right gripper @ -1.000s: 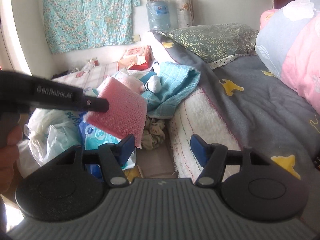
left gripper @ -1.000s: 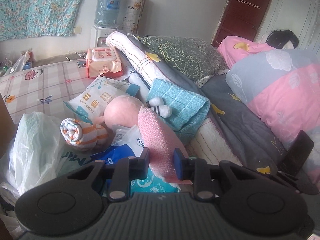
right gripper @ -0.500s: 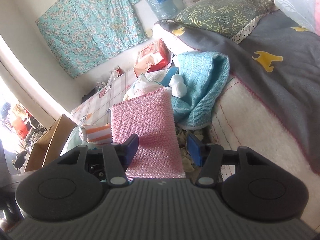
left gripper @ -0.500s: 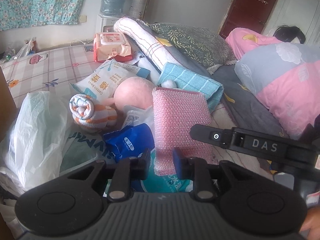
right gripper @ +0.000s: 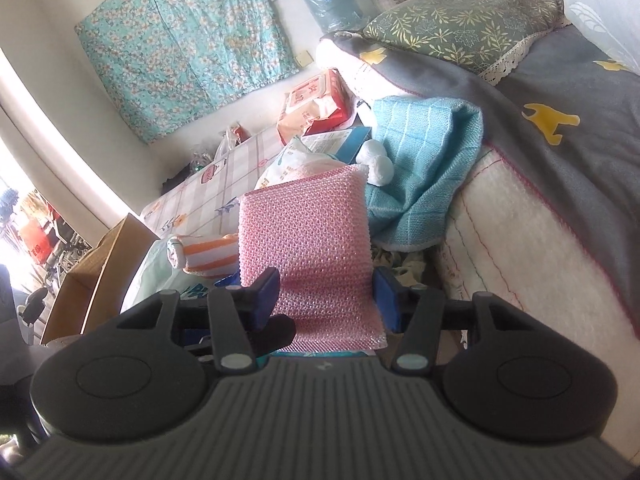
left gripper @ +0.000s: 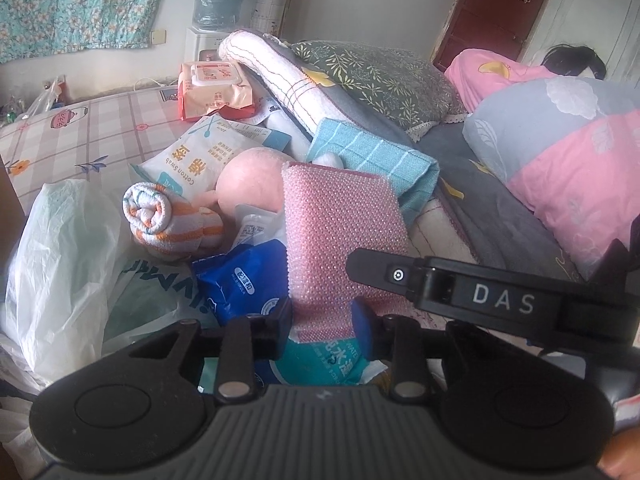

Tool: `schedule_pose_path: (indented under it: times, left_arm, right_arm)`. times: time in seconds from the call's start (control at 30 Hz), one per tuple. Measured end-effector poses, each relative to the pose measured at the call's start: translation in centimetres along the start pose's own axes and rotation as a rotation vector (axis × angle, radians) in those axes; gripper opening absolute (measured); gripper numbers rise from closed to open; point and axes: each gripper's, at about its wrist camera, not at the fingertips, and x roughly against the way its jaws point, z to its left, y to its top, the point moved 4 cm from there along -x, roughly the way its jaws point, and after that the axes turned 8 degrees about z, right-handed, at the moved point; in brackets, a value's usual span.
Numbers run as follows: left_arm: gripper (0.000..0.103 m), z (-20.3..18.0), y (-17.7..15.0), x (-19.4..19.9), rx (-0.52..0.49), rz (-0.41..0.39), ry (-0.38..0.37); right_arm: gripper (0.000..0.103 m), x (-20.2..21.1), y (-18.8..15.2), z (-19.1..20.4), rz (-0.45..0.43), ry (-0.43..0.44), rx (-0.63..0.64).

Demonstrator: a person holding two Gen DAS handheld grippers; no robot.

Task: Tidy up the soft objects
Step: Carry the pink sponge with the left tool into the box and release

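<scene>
A pink scrubbing sponge stands upright between both grippers. My left gripper is shut on its lower edge. My right gripper has its jaws around the sponge from the other side, its pads at the sponge's side edges. The right gripper's finger crosses in front of the sponge in the left wrist view. A rolled orange-striped sock, a pink plush ball and a folded teal towel lie behind on the pile.
Packets lie about: a cotton swab bag, a blue pack, a wet wipes pack. A white plastic bag sits left. A cardboard box stands at the left. A grey blanket and pillows fill the right.
The right gripper came in from the right and closed its jaws around the sponge. The left gripper lifted the sponge upright and kept hold of it.
</scene>
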Motion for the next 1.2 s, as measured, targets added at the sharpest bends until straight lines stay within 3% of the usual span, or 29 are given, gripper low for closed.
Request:
schedule_pose_path:
  times: [0.37,0.6,0.8,0.97,1.1,1.2]
  left_arm:
    - [0.033,-0.6,-0.2,5.5,-0.020,-0.102,-0.027]
    - [0.033,1.2,-0.8,11.0,0.005,-0.197,-0.003]
    - [0.034,4.9,-1.6,16.4,0.048,-0.280,0.091]
    - [0.035,10.3,-1.6,20.9,0.139,-0.317,0.207]
    - [0.035,15.2,-1.4,23.2,0.205,-0.317,0.295]
    - [0.035,19.4,-1.0,23.3,0.263,-0.265,0.331]
  right_arm:
    - [0.051,4.5,-0.2,2.8,-0.064,0.022,0.048]
    - [0.051,7.2,-0.2,8.1,-0.100,0.088,0.128]
    - [0.052,6.8,0.0,15.5,-0.099,0.200,0.215]
    - [0.053,4.5,0.2,23.3,-0.054,0.325,0.295]
    - [0.053,1.3,-0.2,29.2,0.031,0.410,0.326]
    - [0.053,-1.4,-1.0,32.7,0.097,0.420,0.344]
